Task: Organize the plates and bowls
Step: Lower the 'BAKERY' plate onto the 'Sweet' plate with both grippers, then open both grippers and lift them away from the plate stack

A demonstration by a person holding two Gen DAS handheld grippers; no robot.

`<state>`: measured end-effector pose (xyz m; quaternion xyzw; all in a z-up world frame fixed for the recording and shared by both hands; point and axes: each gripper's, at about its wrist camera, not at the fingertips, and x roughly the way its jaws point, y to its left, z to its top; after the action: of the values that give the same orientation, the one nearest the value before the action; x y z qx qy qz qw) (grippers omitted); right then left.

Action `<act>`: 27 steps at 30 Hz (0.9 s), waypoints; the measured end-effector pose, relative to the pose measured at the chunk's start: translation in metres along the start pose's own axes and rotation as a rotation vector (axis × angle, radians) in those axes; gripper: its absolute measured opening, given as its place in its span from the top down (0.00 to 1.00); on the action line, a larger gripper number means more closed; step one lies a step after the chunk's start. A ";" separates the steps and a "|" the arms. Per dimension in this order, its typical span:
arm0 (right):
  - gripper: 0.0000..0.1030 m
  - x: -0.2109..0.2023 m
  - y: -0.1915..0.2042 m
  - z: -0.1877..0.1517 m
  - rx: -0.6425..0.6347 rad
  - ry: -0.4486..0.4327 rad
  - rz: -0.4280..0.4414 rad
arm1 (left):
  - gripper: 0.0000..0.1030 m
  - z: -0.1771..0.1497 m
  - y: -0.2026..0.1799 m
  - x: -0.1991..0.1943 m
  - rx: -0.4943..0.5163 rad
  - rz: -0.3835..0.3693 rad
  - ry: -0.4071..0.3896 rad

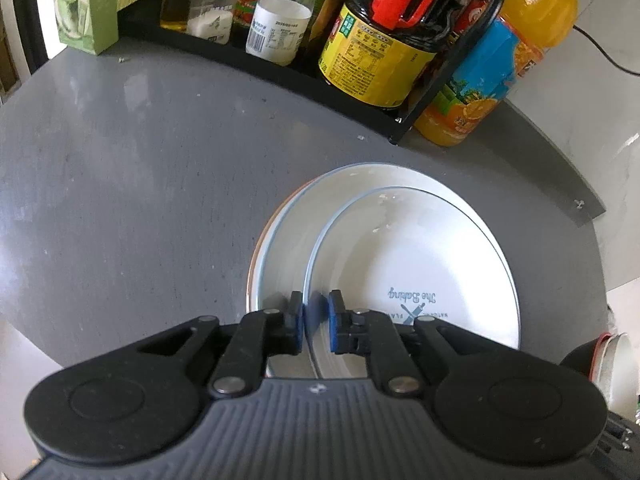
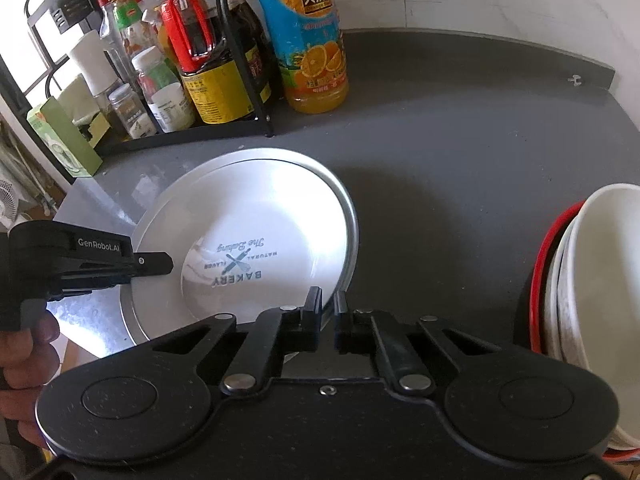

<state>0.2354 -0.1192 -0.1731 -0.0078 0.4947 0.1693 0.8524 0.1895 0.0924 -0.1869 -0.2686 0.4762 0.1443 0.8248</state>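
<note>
A white plate (image 1: 420, 260) (image 2: 248, 216) printed "Bakery" lies slightly off-centre on a larger white plate (image 1: 280, 248) (image 2: 347, 236) on the grey counter. My left gripper (image 1: 316, 320) (image 2: 154, 264) is shut on the printed plate's near-left rim, one blue pad on each side. My right gripper (image 2: 328, 312) hovers at the plates' near-right edge, its jaws almost touching with nothing held. I cannot tell whether it touches the rim. Several stacked white bowls (image 2: 592, 280) (image 1: 612, 356), the lowest red-rimmed, stand at the right.
A black wire rack (image 2: 240, 60) (image 1: 444, 80) with sauce bottles and jars lines the back. An orange juice bottle (image 1: 500, 60) (image 2: 308, 40) stands beside it. A green box (image 1: 84, 4) (image 2: 64, 140) is at the far left. A hand (image 2: 24, 356) holds the left gripper.
</note>
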 end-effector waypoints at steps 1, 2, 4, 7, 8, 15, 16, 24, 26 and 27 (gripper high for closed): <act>0.92 0.001 -0.002 0.000 0.004 0.002 0.003 | 0.89 0.000 -0.001 0.000 0.007 0.006 -0.003; 0.91 0.001 -0.003 0.000 0.012 0.005 0.007 | 0.89 0.000 -0.002 0.000 0.017 0.013 -0.007; 0.88 0.001 -0.006 0.001 0.030 0.012 0.012 | 0.89 0.001 -0.006 -0.001 0.041 0.032 -0.020; 0.82 -0.001 -0.010 0.000 0.039 0.012 0.003 | 0.89 0.002 -0.008 -0.002 0.060 0.050 -0.029; 0.78 -0.001 -0.011 -0.001 0.042 0.017 0.006 | 0.88 0.003 -0.009 -0.001 0.057 0.052 -0.030; 0.70 -0.010 -0.020 -0.007 0.068 0.022 -0.006 | 0.87 0.007 -0.015 0.001 0.075 0.079 -0.018; 0.67 -0.013 -0.020 -0.007 0.066 0.020 -0.002 | 0.87 0.008 -0.016 0.001 0.076 0.084 -0.005; 0.53 -0.025 -0.012 -0.008 0.070 -0.017 0.018 | 0.49 0.013 -0.021 -0.021 0.074 0.096 0.005; 0.52 -0.026 -0.009 -0.008 0.071 -0.017 0.006 | 0.35 0.013 -0.024 -0.029 0.098 0.106 -0.021; 0.52 -0.027 -0.008 -0.008 0.074 -0.018 0.000 | 0.31 0.013 -0.026 -0.034 0.112 0.107 -0.038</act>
<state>0.2187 -0.1358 -0.1557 0.0252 0.4931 0.1508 0.8565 0.1944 0.0800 -0.1443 -0.1934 0.4813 0.1663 0.8386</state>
